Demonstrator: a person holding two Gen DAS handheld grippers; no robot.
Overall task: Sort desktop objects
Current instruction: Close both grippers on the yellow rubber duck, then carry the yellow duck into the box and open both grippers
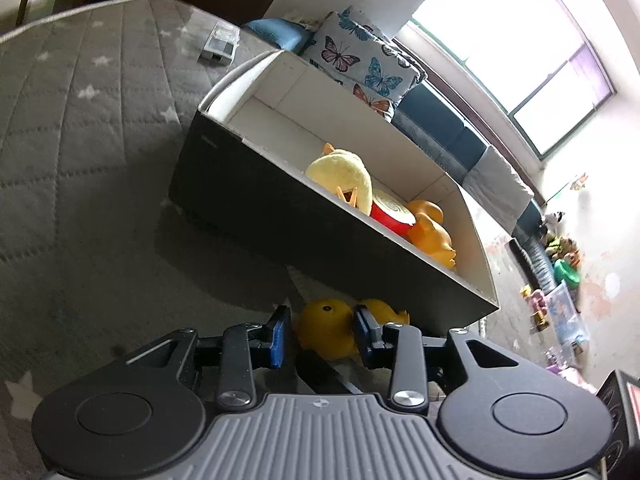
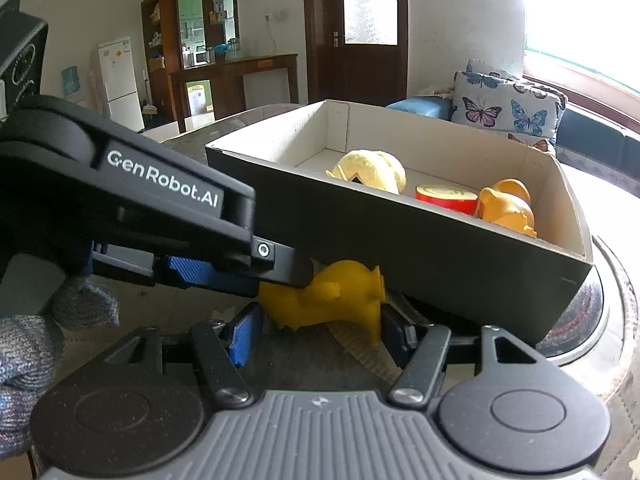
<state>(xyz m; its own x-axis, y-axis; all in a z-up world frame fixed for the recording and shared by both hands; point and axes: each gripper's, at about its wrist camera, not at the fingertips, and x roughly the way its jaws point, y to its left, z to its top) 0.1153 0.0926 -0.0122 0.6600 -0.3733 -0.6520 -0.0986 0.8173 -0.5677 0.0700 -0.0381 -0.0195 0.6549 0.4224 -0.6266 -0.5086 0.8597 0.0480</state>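
A yellow rubber toy animal (image 1: pixel 326 330) (image 2: pixel 328 298) lies on the table by the near wall of a black box (image 1: pixel 280 216) (image 2: pixel 400 240) with a white inside. My left gripper (image 1: pixel 322 336) (image 2: pixel 280 280) straddles the toy's head, open, with a narrow gap at its left pad. My right gripper (image 2: pixel 320 332) reaches in from the other side, and its blue pads sit against the toy's flanks, shut on it. Inside the box lie a pale yellow plush (image 1: pixel 340 172) (image 2: pixel 372 170), a red round piece (image 1: pixel 390 212) (image 2: pixel 446 198) and an orange rubber toy (image 1: pixel 434 232) (image 2: pixel 506 206).
A grey quilted cover with stars (image 1: pixel 80 140) lies over the table. On its far side rests a small clear case (image 1: pixel 218 42). A gloved hand (image 2: pixel 24 352) holds the left gripper. Behind the box are a butterfly cushion (image 2: pixel 508 100) and a dark sofa. A round glossy rim (image 2: pixel 596 304) sits under the box's right end.
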